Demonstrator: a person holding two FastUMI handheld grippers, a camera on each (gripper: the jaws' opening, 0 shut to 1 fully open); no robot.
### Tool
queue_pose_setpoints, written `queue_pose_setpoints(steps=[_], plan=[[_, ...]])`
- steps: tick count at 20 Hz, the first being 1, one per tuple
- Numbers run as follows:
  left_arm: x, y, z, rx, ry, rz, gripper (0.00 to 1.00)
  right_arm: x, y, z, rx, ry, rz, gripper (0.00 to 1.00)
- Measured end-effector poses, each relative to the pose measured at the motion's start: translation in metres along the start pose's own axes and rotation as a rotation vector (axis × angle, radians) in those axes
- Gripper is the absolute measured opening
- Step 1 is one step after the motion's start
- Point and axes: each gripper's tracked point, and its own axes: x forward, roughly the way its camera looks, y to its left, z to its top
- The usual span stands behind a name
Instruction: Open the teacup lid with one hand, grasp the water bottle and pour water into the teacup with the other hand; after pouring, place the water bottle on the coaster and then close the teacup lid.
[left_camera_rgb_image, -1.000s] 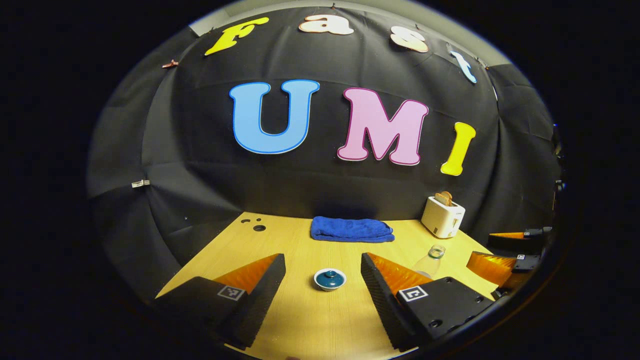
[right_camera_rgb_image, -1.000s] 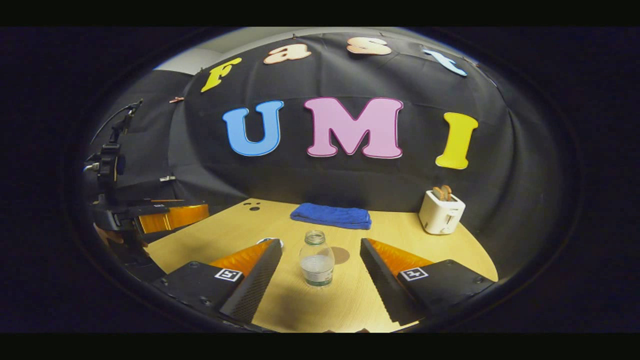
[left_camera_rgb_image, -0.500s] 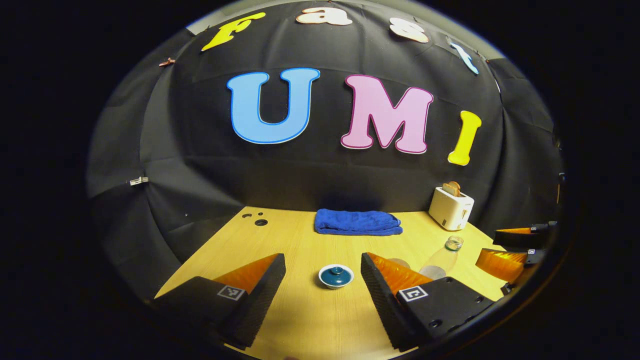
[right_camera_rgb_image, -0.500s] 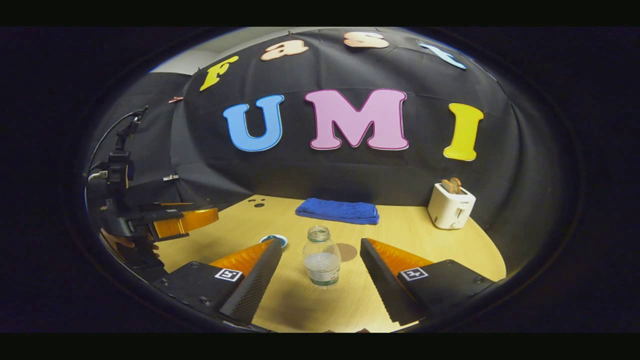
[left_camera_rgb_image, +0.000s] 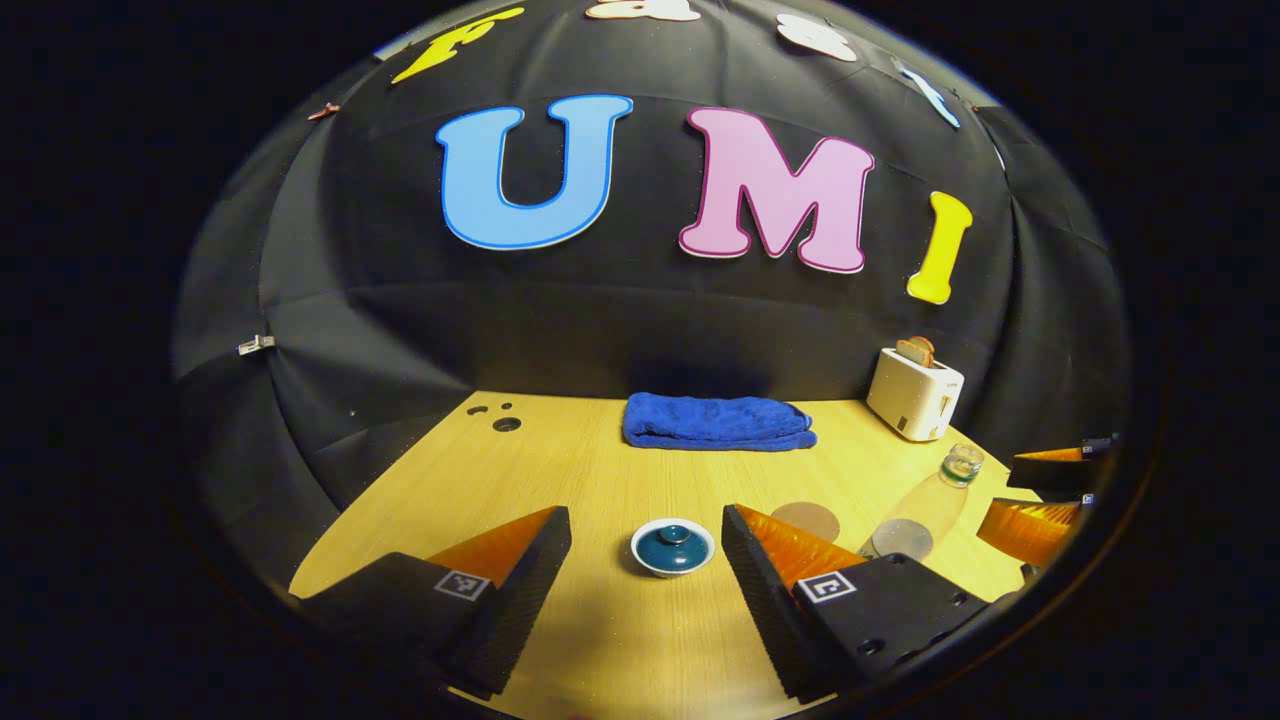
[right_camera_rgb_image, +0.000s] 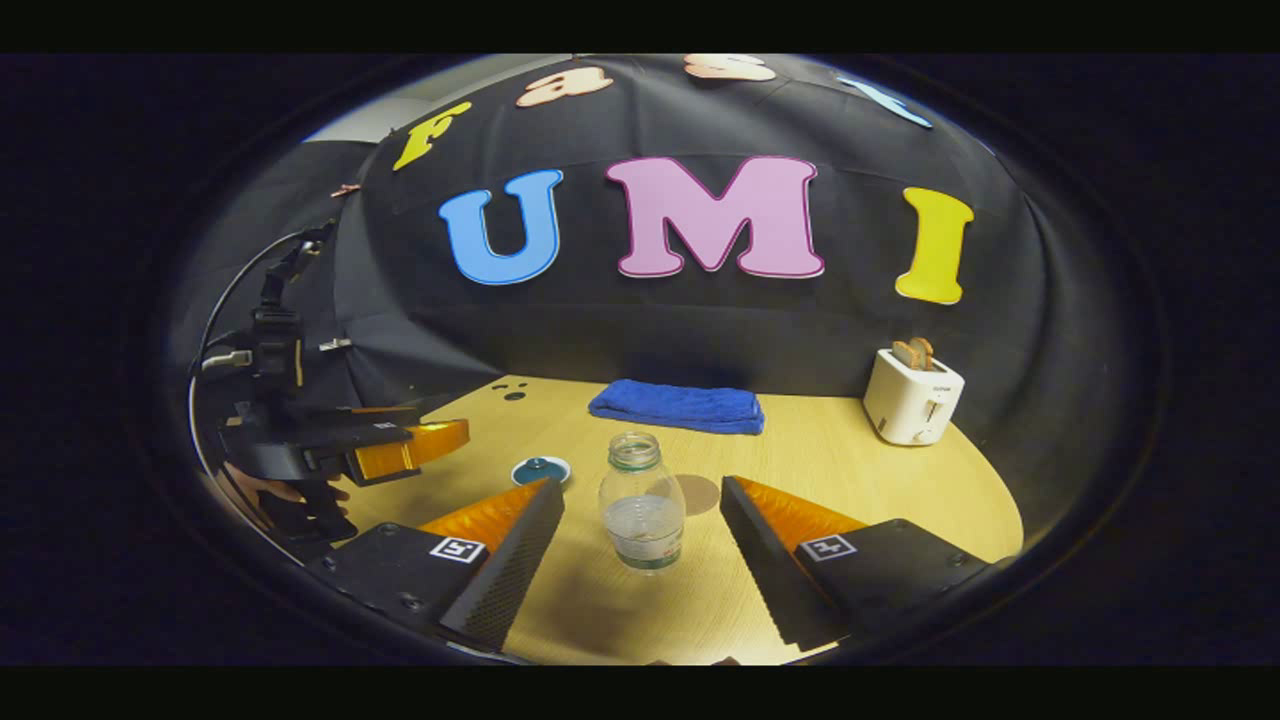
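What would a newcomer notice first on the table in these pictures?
Probably the clear water bottle, uncapped and upright between the open fingers of the right gripper. Next, the blue-lidded teacup centred ahead of the open left gripper, with a folded blue towel and a white toaster behind.

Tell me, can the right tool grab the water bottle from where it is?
Probably yes: the right tool is open, the uncapped water bottle stands upright between its fingers, nothing blocks it.

Wooden table (left_camera_rgb_image: 560, 470) carries lidded teacup (left_camera_rgb_image: 673, 547), water bottle (right_camera_rgb_image: 641, 502), round coaster (left_camera_rgb_image: 805, 520), blue towel (left_camera_rgb_image: 716, 422), white toaster (left_camera_rgb_image: 914, 393).
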Motion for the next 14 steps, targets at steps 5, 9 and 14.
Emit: queue_pose_setpoints(steps=[5, 9, 14], plan=[[0.036, -0.011, -0.022, 0.085, 0.024, -0.042, 0.96, 0.009, -0.003, -0.022, 0.019, 0.026, -0.013, 0.98], [0.067, -0.02, -0.044, 0.088, 0.064, -0.078, 0.96, 0.011, -0.006, -0.029, 0.018, 0.038, -0.03, 0.98], [0.094, -0.026, -0.056, 0.122, 0.036, -0.114, 0.93, 0.014, -0.013, -0.059, 0.001, 0.068, -0.065, 0.98]])
